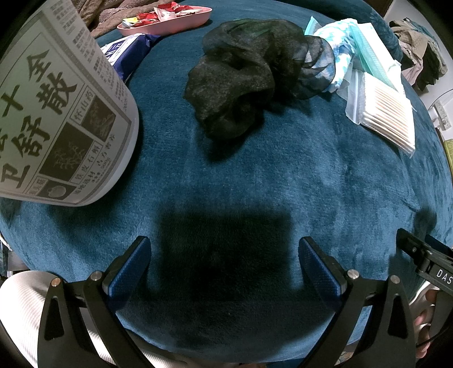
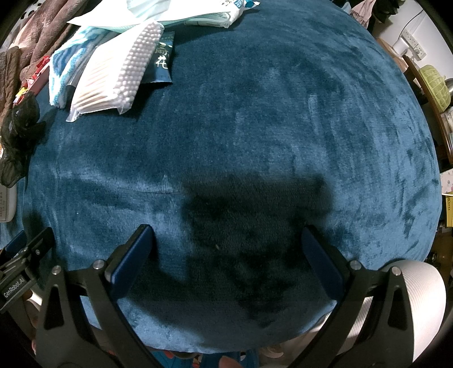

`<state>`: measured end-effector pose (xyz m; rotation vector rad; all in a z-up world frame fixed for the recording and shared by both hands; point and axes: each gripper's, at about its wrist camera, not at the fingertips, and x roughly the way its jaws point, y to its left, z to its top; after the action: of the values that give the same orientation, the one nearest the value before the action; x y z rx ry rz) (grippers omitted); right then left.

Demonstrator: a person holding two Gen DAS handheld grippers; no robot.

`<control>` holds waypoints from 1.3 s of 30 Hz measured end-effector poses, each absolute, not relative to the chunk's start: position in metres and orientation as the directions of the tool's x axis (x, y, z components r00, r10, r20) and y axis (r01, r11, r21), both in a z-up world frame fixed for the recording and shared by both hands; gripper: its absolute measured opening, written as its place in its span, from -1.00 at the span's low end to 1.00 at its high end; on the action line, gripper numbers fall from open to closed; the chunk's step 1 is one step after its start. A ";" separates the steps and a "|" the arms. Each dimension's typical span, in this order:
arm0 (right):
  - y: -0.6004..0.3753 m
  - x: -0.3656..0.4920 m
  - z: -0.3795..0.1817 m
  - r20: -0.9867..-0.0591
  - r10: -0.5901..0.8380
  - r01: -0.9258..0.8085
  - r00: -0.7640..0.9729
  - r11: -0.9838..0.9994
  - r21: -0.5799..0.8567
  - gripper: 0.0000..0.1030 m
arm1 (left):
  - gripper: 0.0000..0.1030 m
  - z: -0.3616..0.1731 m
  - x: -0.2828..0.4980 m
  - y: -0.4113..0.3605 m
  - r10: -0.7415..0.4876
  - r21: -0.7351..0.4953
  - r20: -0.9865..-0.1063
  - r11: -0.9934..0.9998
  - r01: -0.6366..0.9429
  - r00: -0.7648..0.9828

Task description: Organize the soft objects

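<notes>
Left wrist view: white package [image 1: 65, 113] at left edge of blue cushion [image 1: 254, 175]. Pink tray [image 1: 170, 24] at far edge. Black mesh cloth [image 1: 249, 76] crumpled near far middle, touching blue-white towel [image 1: 339, 56]. Swab bag [image 1: 385, 116] toward right edge. Left hand-held gripper [image 1: 225, 266] released, holding nothing. Right hand-held gripper [image 2: 228, 260] released too, over bare cushion.

A crumpled black mesh cloth [image 1: 243, 76] lies on the blue plush surface [image 1: 283, 175], beyond the open left hand-held gripper [image 1: 223, 260].
</notes>
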<state>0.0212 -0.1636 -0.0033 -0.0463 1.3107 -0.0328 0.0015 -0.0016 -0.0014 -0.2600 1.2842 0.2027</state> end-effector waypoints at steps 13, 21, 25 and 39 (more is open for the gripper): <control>-0.164 0.011 -0.001 -0.951 -0.051 -0.004 0.305 0.998 -0.055 1.00 | 1.00 -0.002 0.001 -0.001 0.005 -0.080 -0.960 0.953 -0.292 0.280; -0.156 0.017 0.044 -0.922 -0.008 -0.012 0.388 1.000 -0.014 0.98 | 0.97 0.009 -0.003 -0.011 0.031 -0.055 -0.955 0.959 -0.278 0.295; -0.154 0.033 0.070 -0.897 0.037 -0.010 0.441 0.999 0.037 0.98 | 0.97 0.036 -0.004 -0.020 0.006 -0.093 -0.926 0.965 -0.244 0.377; -0.161 0.050 0.078 -0.880 0.064 0.023 0.470 0.996 0.085 0.98 | 0.12 0.070 0.083 0.001 0.010 -0.115 -0.910 0.954 -0.276 0.415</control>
<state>0.0500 -0.1613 0.0777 0.0887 1.0816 0.0252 0.0832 0.0005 0.0696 -0.2641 1.1325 0.1822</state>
